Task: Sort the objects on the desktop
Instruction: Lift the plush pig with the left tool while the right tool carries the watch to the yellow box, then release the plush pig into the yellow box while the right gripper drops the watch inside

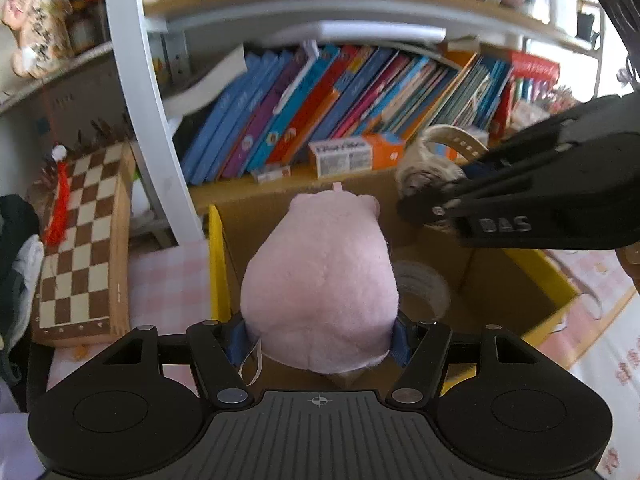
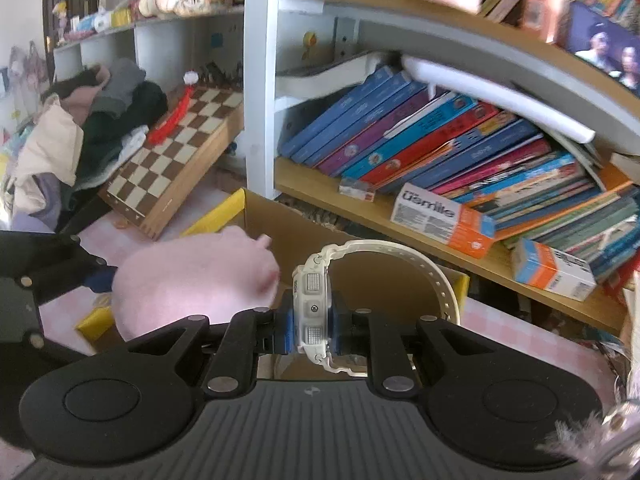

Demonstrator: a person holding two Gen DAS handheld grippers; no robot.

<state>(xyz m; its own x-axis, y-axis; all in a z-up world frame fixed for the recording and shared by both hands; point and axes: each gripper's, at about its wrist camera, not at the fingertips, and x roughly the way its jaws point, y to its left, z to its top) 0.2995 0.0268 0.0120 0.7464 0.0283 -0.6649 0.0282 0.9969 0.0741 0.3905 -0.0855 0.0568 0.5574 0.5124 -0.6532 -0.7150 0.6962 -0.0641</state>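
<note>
My left gripper [image 1: 318, 340] is shut on a pink plush toy [image 1: 320, 288], held over an open cardboard box with yellow flaps [image 1: 218, 264]. A roll of tape [image 1: 424, 286] lies inside the box. My right gripper [image 2: 312, 326] is shut on a white wristwatch [image 2: 314, 304], its strap [image 2: 400, 254] arching forward above the box's brown far wall [image 2: 304, 236]. In the left wrist view the right gripper [image 1: 424, 196] comes in from the right with the watch [image 1: 436, 152] over the box's far corner. The plush [image 2: 192, 280] shows left of the watch in the right wrist view.
A shelf of leaning books [image 1: 340, 108] stands right behind the box, with an orange and white carton [image 1: 356, 154] in front of them. A wooden chessboard [image 1: 80, 240] leans at the left on the pink checked cloth [image 1: 168, 280]. Piled clothes [image 2: 80, 128] lie far left.
</note>
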